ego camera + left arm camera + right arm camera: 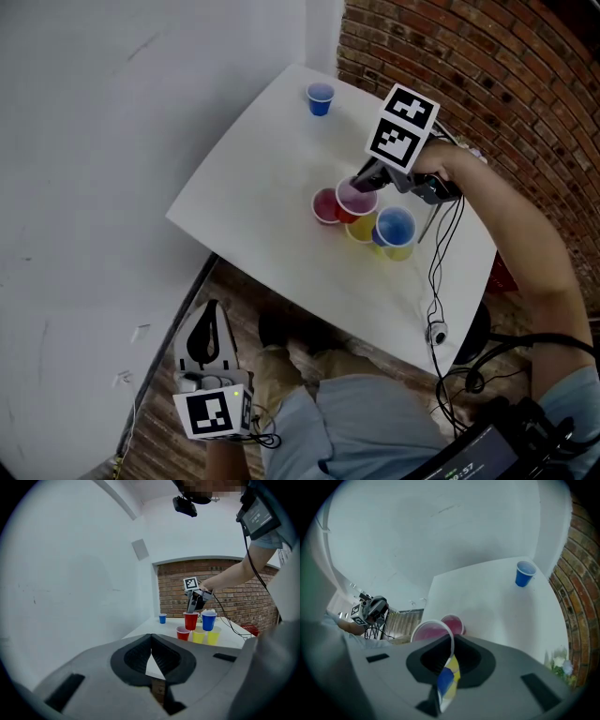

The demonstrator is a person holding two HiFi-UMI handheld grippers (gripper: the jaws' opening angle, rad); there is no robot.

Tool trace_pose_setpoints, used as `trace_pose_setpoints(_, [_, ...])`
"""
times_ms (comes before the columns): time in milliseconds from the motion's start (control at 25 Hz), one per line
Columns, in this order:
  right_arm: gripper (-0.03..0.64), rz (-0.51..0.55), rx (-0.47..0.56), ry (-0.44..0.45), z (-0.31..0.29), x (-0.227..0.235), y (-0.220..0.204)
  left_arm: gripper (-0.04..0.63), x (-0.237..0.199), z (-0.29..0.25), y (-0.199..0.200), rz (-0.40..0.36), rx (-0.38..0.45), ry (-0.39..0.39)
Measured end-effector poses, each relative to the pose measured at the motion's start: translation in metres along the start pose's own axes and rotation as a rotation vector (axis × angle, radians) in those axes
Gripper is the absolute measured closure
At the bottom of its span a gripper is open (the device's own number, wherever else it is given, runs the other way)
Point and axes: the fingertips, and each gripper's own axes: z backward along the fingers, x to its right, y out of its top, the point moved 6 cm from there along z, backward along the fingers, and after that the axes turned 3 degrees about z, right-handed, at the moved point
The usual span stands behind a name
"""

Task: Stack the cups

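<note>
My right gripper is shut on the rim of a red cup, holding it just above the cluster of cups on the white table. In the right gripper view the cup's thin wall is pinched between the jaws. Below it stand a second red cup, a yellow cup, and a blue cup that sits on another yellow cup. A lone blue cup stands at the far corner. My left gripper hangs below the table's near edge, shut and holding nothing.
A brick wall runs along the table's right side and a white wall along the left. Black cables trail over the table's right part. The person's legs are under the near edge.
</note>
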Motion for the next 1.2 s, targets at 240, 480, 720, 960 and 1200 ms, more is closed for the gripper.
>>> trace_pose_setpoints(240, [0.586, 0.015, -0.004, -0.006, 0.001, -0.001, -0.001, 0.586, 0.0, -0.001, 0.0, -0.001, 0.0, 0.0])
trace_pose_setpoints(480, [0.563, 0.04, -0.011, -0.018, -0.001, -0.004, -0.002, 0.586, 0.002, 0.001, -0.002, 0.0, 0.006, -0.002])
trace_pose_setpoints(720, [0.51, 0.044, -0.003, -0.026, 0.0, -0.002, -0.003, 0.586, 0.004, 0.003, -0.001, 0.0, 0.006, 0.001])
trace_pose_setpoints(960, [0.459, 0.04, 0.021, -0.022, 0.003, -0.001, -0.001, 0.586, 0.002, 0.003, -0.001, 0.001, 0.002, 0.002])
trace_pose_setpoints(1200, [0.431, 0.022, 0.079, -0.036, 0.012, 0.004, 0.003, 0.586, 0.001, 0.003, 0.0, 0.0, 0.005, 0.002])
